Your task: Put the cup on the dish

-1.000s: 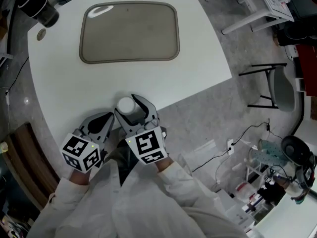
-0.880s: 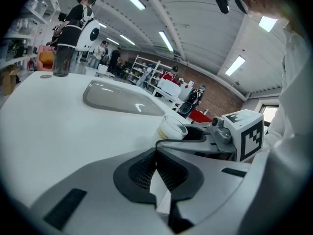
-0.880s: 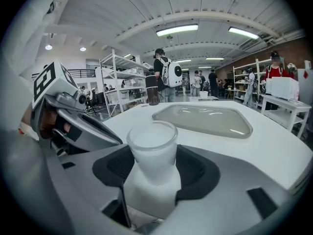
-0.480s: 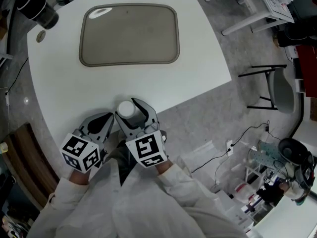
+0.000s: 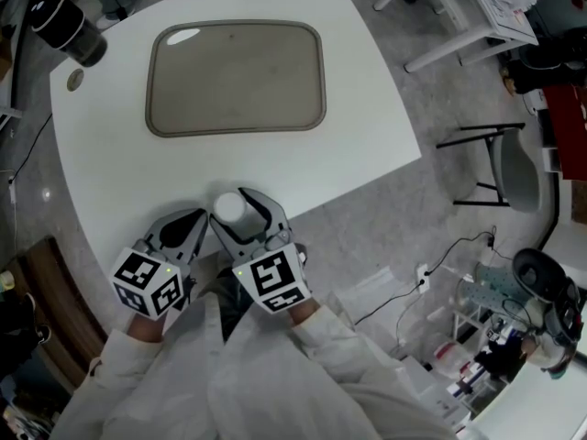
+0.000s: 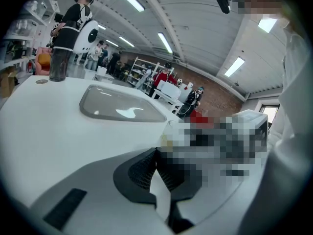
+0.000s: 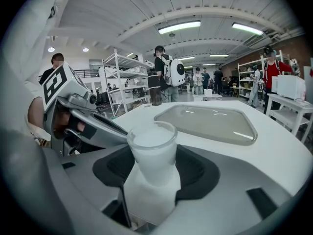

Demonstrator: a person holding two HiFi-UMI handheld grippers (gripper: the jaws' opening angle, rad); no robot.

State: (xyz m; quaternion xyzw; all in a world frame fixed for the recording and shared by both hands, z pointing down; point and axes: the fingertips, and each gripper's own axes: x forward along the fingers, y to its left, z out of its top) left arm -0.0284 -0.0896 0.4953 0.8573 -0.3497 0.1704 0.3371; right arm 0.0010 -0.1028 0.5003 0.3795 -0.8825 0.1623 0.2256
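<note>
Right claw [image 7: 152,168] clamped on cup [image 5: 227,206], kept upright for a base-down set; both well short of dish [image 5: 235,78] on counter [image 5: 367,154]. Left claw [image 6: 157,153] closed, empty, parked clear.

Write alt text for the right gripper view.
The right gripper holds a frosted white cup upright between its jaws. Ahead on the white table lies an empty shallow grey dish; shelves and people stand in the background.

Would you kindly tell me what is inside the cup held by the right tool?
The cup, clamped in the right tool, shows only a frosted white wall and open rim. Nothing sticks out above it; the cloudy wall hides any contents.
</note>
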